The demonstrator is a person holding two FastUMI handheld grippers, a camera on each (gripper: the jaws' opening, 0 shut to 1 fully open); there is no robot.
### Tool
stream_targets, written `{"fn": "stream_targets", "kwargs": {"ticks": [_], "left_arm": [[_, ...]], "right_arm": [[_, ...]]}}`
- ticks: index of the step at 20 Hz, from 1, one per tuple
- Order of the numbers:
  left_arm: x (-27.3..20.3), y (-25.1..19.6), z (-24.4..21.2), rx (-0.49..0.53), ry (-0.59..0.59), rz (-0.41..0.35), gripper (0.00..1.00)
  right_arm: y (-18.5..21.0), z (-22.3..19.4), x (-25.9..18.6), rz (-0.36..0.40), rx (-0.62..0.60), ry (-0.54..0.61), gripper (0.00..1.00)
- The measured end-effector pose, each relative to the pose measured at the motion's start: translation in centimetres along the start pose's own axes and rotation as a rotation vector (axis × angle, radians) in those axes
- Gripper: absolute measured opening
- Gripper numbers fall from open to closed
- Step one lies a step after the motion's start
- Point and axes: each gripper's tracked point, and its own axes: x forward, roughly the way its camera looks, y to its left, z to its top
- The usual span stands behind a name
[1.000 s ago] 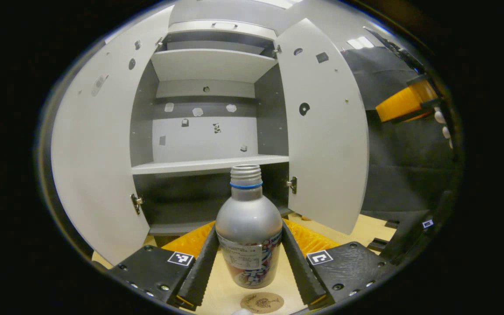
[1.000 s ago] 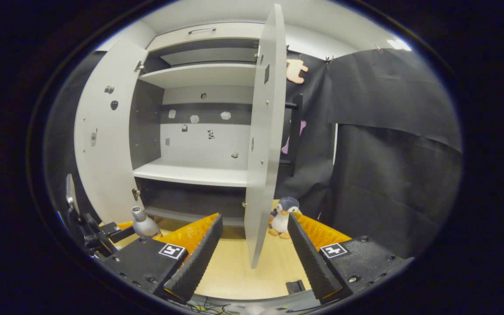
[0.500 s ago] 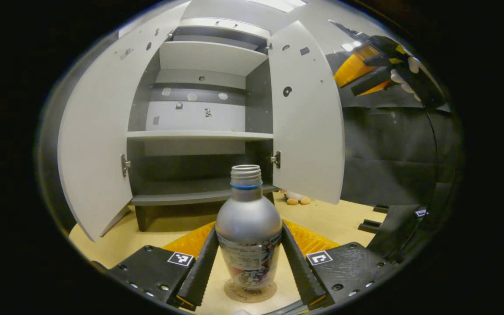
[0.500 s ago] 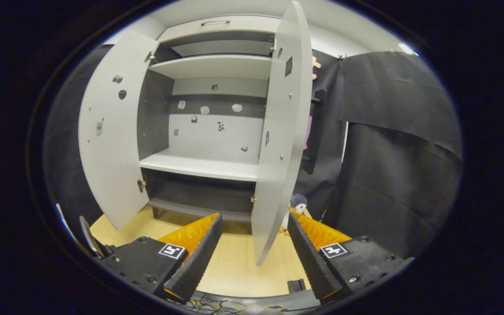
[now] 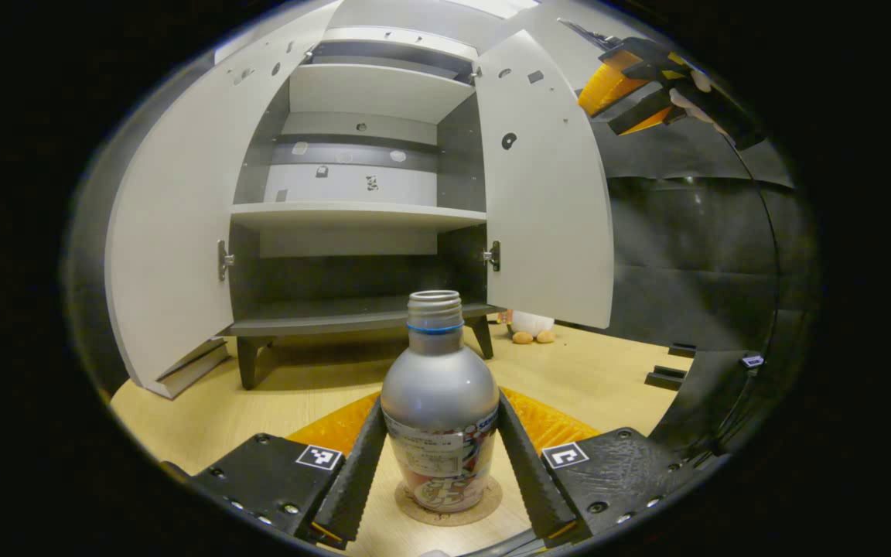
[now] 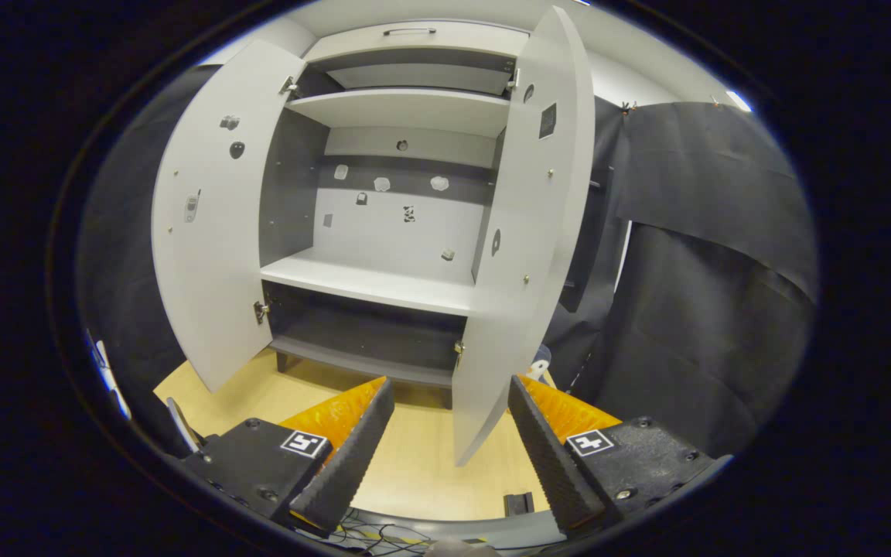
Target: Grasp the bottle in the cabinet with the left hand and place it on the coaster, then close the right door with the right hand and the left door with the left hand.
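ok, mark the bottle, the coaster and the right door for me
bottle (image 5: 439, 391): left gripper view, on its silver shoulder.
coaster (image 5: 489, 503): left gripper view, on the rim showing beside the bottle's base.
right door (image 6: 523, 255): right gripper view, on the middle of its inner face.

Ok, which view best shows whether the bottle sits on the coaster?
The left gripper view: the silver metal bottle stands on the round brown coaster, between the left claw's fingers. The right gripper view faces the open grey cabinet instead.
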Motion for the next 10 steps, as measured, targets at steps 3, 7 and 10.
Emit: {"fn": "stream_targets", "kwargs": {"ticks": [3,7,10], "left_arm": [[-0.06,-0.29,-0.27,-0.004,-0.009,-0.008,0.83],[-0.25,-0.37,-0.77,0.0,0.001,-0.019,0.8],[-0.39,0.08,-0.42,0.001,0.007,-0.003,0.91]], "right_arm": [[0.14,-0.05,-0.03,-0.001,-0.006,0.001,0.97],[0.37,-0.34,-0.08,-0.002,-0.026,0.006,0.97],[0.64,-0.47,-0.16,0.002,-0.035,0.004,0.97]]}}
